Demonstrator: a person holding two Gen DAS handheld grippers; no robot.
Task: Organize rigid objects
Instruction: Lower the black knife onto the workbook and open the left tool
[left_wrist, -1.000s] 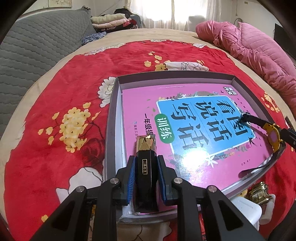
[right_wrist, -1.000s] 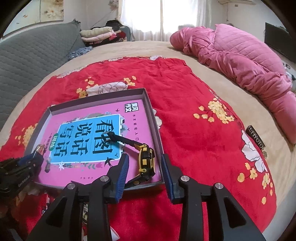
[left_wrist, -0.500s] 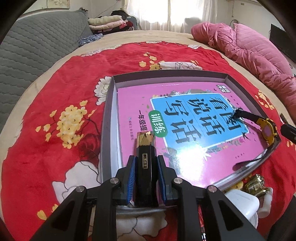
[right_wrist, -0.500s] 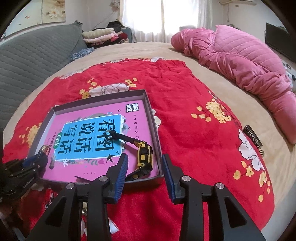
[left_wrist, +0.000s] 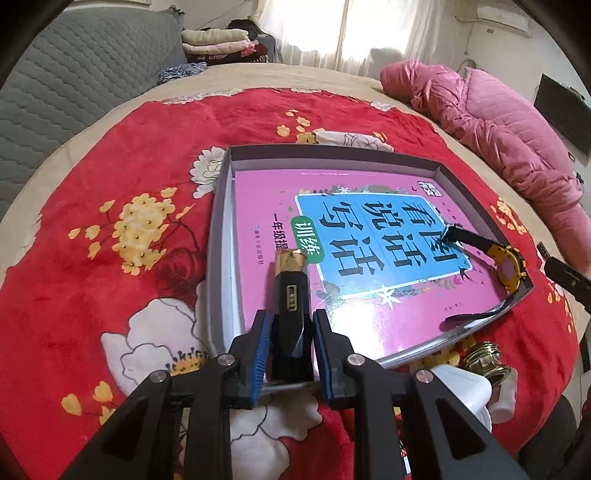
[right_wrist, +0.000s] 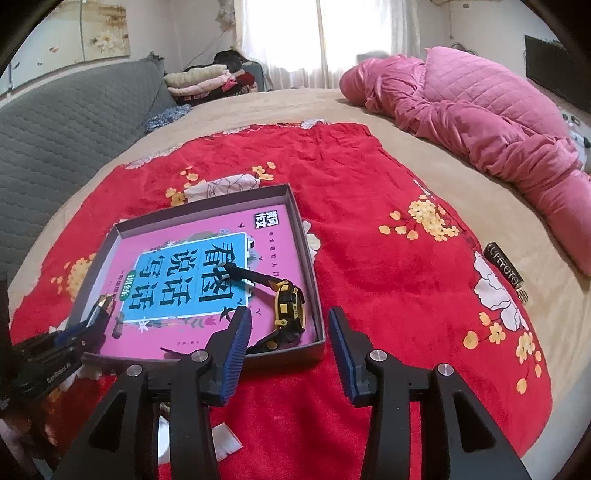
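A grey tray (left_wrist: 218, 236) (right_wrist: 299, 221) lies on the red floral blanket, and a pink book (left_wrist: 369, 240) (right_wrist: 192, 273) fills its floor. My left gripper (left_wrist: 291, 317) is shut on a black tube with a gold cap (left_wrist: 290, 291). It holds the tube over the tray's near left corner, the gold tip (right_wrist: 105, 301) pointing inward. A yellow and black watch (right_wrist: 288, 306) (left_wrist: 511, 267) rests in the tray's near right corner. My right gripper (right_wrist: 289, 317) hangs just before that corner. Its jaws are opening, and the pads press on nothing.
A white bottle (left_wrist: 465, 384) and a gold cap (left_wrist: 480, 356) lie just outside the tray's near edge. A black lettered stick (right_wrist: 504, 266) sits on the blanket to the right. A pink quilt (right_wrist: 461, 99) is heaped at the back right, a grey sofa (right_wrist: 74, 118) on the left.
My right gripper's jaws have spread wider and it has drawn back a little from the watch, which stays in the tray. The left gripper keeps its grip on the tube.
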